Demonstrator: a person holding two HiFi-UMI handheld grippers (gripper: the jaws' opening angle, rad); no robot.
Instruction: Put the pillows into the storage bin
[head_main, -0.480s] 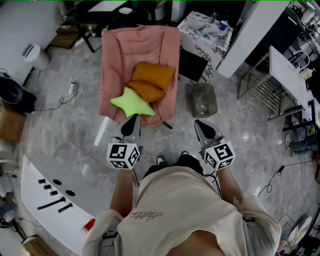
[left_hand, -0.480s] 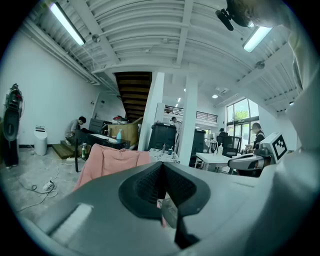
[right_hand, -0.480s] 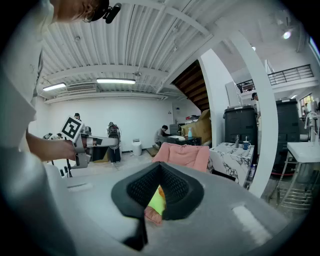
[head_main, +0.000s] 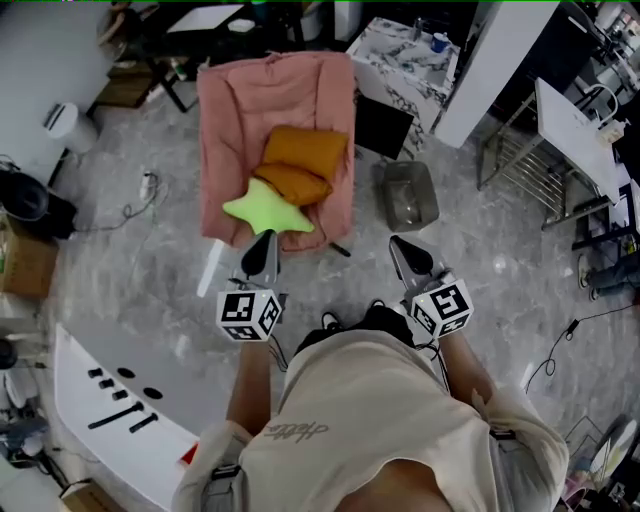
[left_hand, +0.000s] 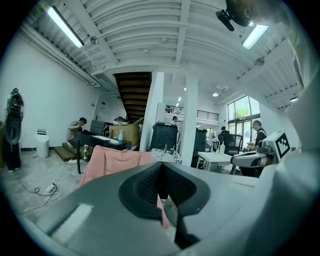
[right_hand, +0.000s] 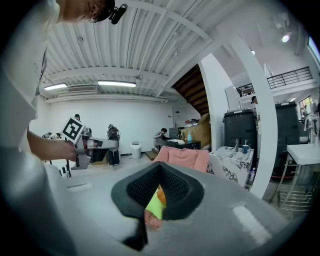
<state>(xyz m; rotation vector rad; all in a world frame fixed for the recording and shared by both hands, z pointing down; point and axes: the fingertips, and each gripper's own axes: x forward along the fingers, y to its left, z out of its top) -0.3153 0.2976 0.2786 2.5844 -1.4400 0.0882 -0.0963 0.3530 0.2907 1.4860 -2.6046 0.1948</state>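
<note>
Nothing is packed yet. The green star pillow (head_main: 267, 208) and two orange pillows (head_main: 305, 150) all lie on the pink chair (head_main: 230, 110). The storage bin (head_main: 405, 195) on the floor just beside it holds no pillow. The left tongs (head_main: 262, 250) and right tongs (head_main: 405, 255) hover short of the chair, both closed on nothing.

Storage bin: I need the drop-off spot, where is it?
Head view: the storage bin sits on the floor right of the pink chair, beyond the right gripper.

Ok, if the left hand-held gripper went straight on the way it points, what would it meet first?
Probably the green star pillow at the front of the pink chair, straight ahead of the left hand-held gripper; depth is unclear.
</note>
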